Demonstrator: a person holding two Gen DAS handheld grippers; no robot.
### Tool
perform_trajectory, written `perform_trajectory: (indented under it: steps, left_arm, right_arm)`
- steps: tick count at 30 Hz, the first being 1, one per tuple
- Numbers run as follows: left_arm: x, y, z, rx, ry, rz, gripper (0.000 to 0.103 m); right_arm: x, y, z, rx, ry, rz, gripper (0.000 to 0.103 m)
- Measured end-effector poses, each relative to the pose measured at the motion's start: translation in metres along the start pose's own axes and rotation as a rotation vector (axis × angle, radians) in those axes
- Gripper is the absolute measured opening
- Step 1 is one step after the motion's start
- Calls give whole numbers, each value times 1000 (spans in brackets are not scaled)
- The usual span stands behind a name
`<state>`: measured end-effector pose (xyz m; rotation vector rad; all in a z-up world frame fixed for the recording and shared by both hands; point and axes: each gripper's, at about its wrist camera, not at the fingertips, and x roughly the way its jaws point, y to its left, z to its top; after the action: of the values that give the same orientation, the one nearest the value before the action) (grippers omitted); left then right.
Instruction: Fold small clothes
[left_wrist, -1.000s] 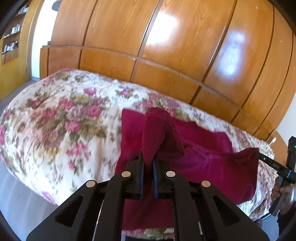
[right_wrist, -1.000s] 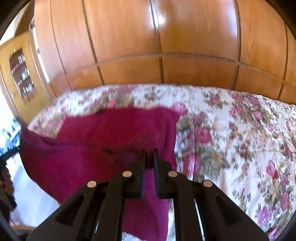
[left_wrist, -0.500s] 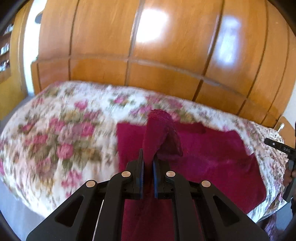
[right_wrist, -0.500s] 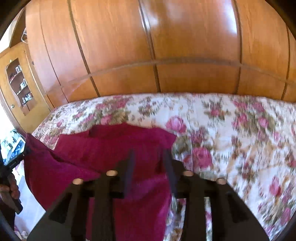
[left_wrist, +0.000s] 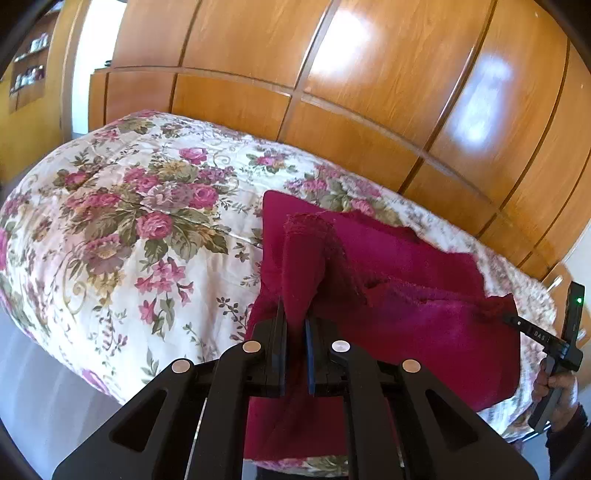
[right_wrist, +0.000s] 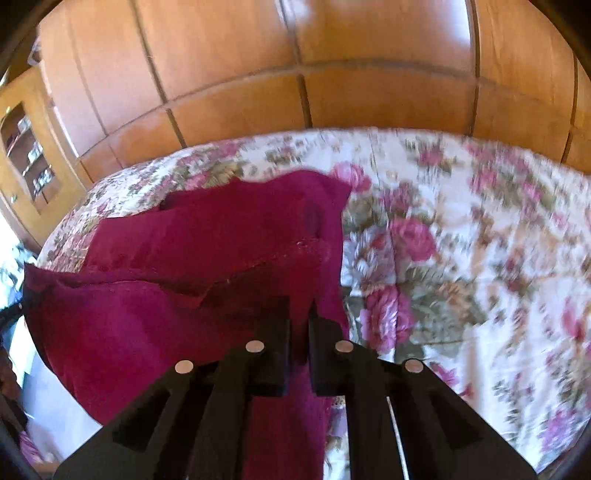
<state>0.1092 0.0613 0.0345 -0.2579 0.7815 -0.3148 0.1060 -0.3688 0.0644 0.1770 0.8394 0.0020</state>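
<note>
A dark red cloth (left_wrist: 406, 266) lies partly on the floral bedspread (left_wrist: 129, 229), its near edge lifted and stretched between both grippers. My left gripper (left_wrist: 295, 314) is shut on the cloth's left corner, which stands up in a peak above the fingertips. In the right wrist view the same red cloth (right_wrist: 184, 266) spreads to the left. My right gripper (right_wrist: 299, 314) has its jaws closing, and they pinch the cloth's right edge. From the left wrist view the right gripper (left_wrist: 546, 339) shows at the far right edge, held by a hand (left_wrist: 557, 387).
The bed (right_wrist: 461, 240) fills most of both views, with floral cover free to the right of the cloth. A glossy wooden wardrobe wall (left_wrist: 369, 92) runs behind it. A shelf cabinet (right_wrist: 26, 147) stands at the left.
The right gripper opened half a second ago and has shut again on the cloth's edge. Both grippers have sunk a little, and the cloth's stretched near edge hangs lower over the bed.
</note>
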Motion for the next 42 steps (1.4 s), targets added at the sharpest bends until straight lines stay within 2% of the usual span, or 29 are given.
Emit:
perform_trajectory:
  steps: [6,11,17,20,22,24,29,30,31,32,33,34,35,38,42]
  left_arm:
    - [-31,4,9,-70,-61,-87,7]
    - [-42,0,38,-56,-123,-127,7]
    - [-1,-11,87,16,-142,-69,7]
    - [41,-9,110,16,-110,-27,7]
    - [76,-4,121,3,-59,5,7]
    - [105,3,126,-13,-6,16,7]
    - [178,18,117,-44,146,104,7]
    - [187,22,114,-55,174,115,11]
    - [192,25,111,-64,191,133,22]
    - [190,28,110,-73,185,142,26]
    - [185,30,110,-84,171,141,35]
    - [178,33,110,-98,160,134,42]
    - [169,37,109,-115,148,127,43]
    - [142,48,100,-143,125,106,44]
    - [105,60,73,-161,133,64,44]
  right_arm:
    - [-54,12,26,-16,-125,58,6]
    - [-67,16,57,-22,-193,92,6]
    - [-17,6,109,26,-192,88,6]
    - [24,2,131,38,-158,44,6]
    - [60,-1,141,45,-109,12,6]
    - [92,-4,141,49,-51,-22,6]
    - [160,-19,122,76,113,-96,8]
    - [169,-25,116,95,141,-102,12]
    - [169,-28,113,111,142,-97,17]
    - [165,-31,110,127,130,-92,27]
    - [157,-36,108,143,118,-72,38]
    - [148,-39,105,155,107,-48,41]
    - [134,-45,101,166,92,-20,43]
    - [97,-53,86,198,73,54,48]
    - [47,-62,46,207,92,184,50]
